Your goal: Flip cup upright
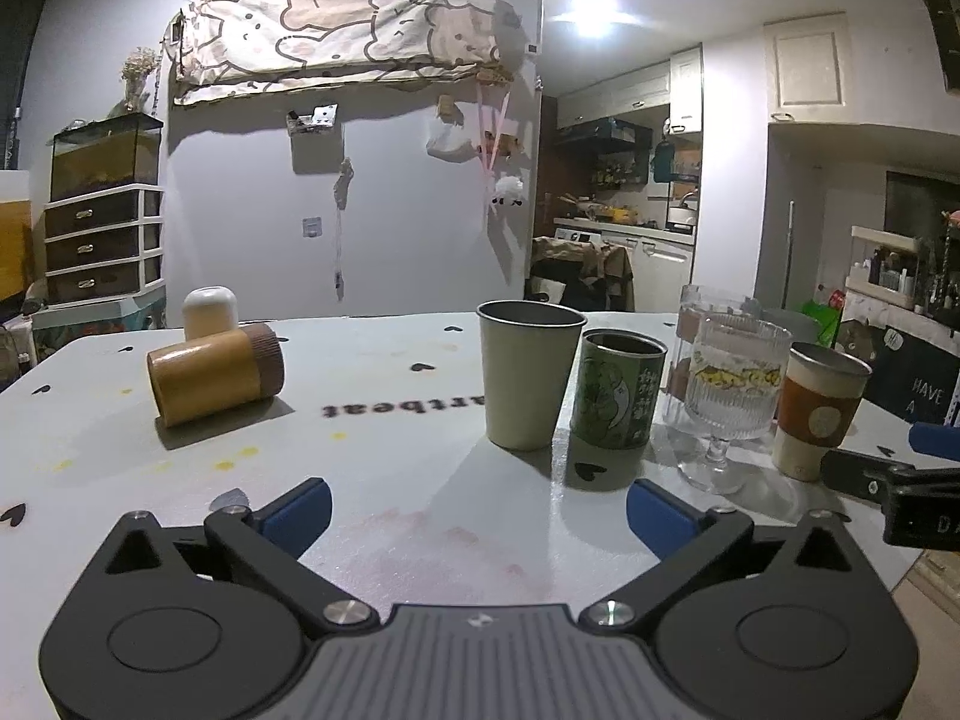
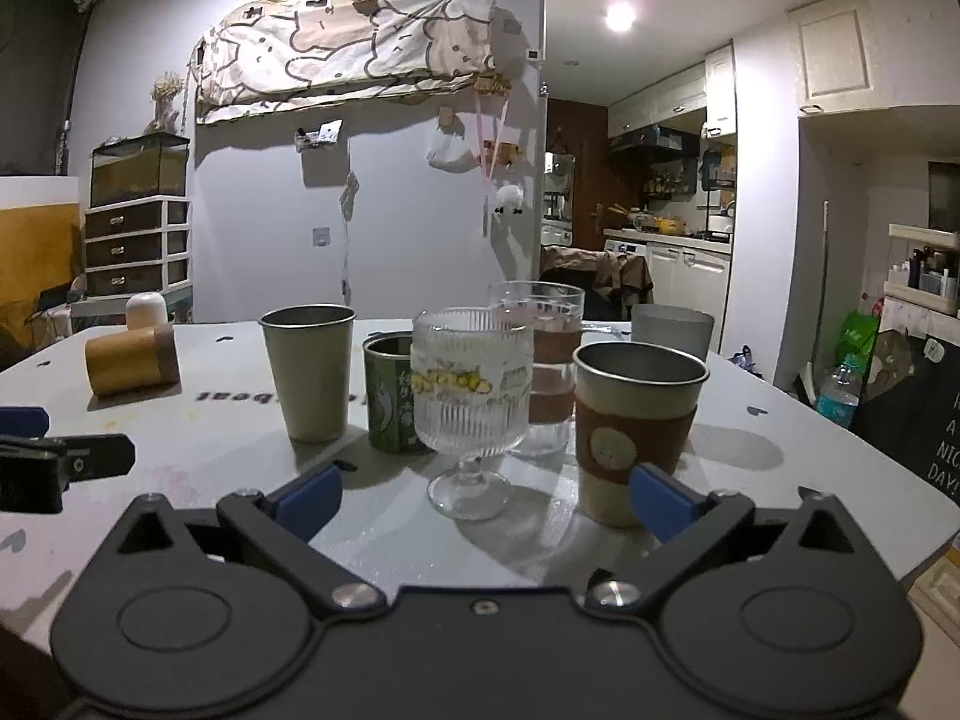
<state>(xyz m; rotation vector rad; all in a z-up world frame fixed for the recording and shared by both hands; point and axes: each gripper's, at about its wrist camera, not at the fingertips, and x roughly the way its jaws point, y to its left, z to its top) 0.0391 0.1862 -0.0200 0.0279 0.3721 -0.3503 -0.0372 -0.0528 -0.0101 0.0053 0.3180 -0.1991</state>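
My left gripper (image 1: 478,507) and right gripper (image 2: 485,495) both hang spread and empty, so I'd square the left across the toppled wooden cup (image 1: 215,373) before closing.

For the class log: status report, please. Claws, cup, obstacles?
Left claw open, right claw open, both empty. Bamboo cup on its side, far left of table. Nothing blocking it.

Lighting: dim room; two ceiling lamps (image 1: 594,9) flare white. Shadows: cups cast them toward camera across worktop (image 1: 420,516). Optics: fisheye bending, dark corners; soft, slightly noisy detail.
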